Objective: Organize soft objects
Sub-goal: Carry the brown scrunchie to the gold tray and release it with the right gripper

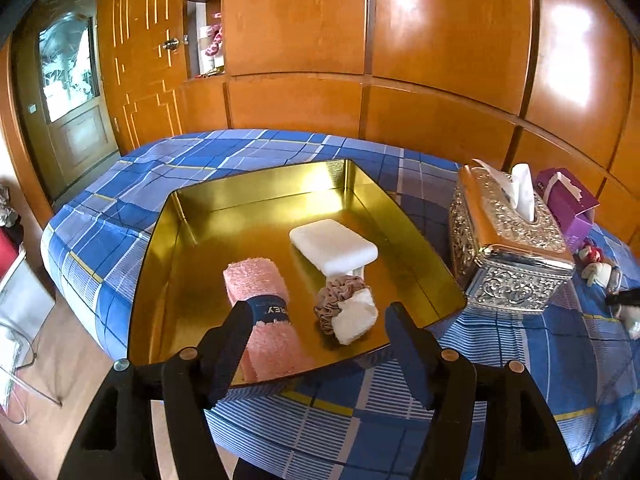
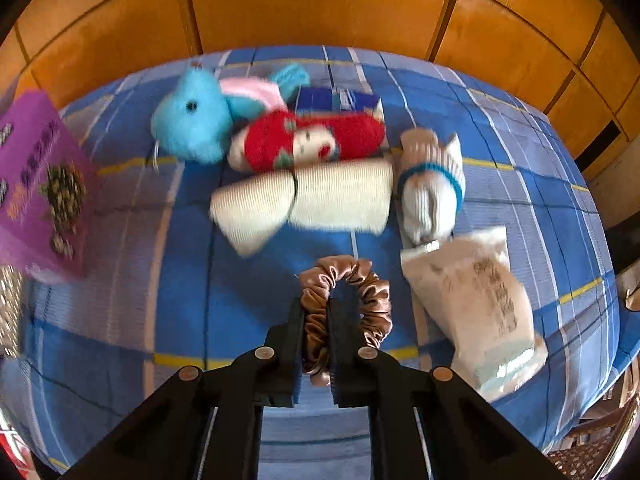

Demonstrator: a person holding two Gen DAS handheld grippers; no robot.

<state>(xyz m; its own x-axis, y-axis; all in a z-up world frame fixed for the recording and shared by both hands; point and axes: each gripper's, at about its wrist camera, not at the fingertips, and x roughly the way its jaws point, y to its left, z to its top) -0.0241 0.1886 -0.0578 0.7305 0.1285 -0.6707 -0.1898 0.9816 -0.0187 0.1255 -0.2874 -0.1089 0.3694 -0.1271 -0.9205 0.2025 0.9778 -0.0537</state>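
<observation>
A gold tin tray (image 1: 192, 248) lies on the blue plaid cloth. In it are a rolled pink towel (image 1: 262, 300), a white sponge block (image 1: 334, 246) and a brown-and-white scrunchie (image 1: 346, 310). My left gripper (image 1: 318, 322) is open and empty above the tray's near edge. My right gripper (image 2: 316, 312) is shut on a brown satin scrunchie (image 2: 360, 292) just above the cloth. Beyond it lie a blue plush (image 2: 192, 120), a red patterned sock roll (image 2: 308, 140), a cream ribbed roll (image 2: 312, 196) and a white sock with blue bands (image 2: 432, 180).
A silver tissue box (image 1: 508, 240) stands right of the tray, with a purple tissue box (image 1: 568, 204) behind it; the purple box also shows in the right wrist view (image 2: 40, 184). A white packet (image 2: 476, 304) lies right of the scrunchie. Wood-panelled wall behind the table.
</observation>
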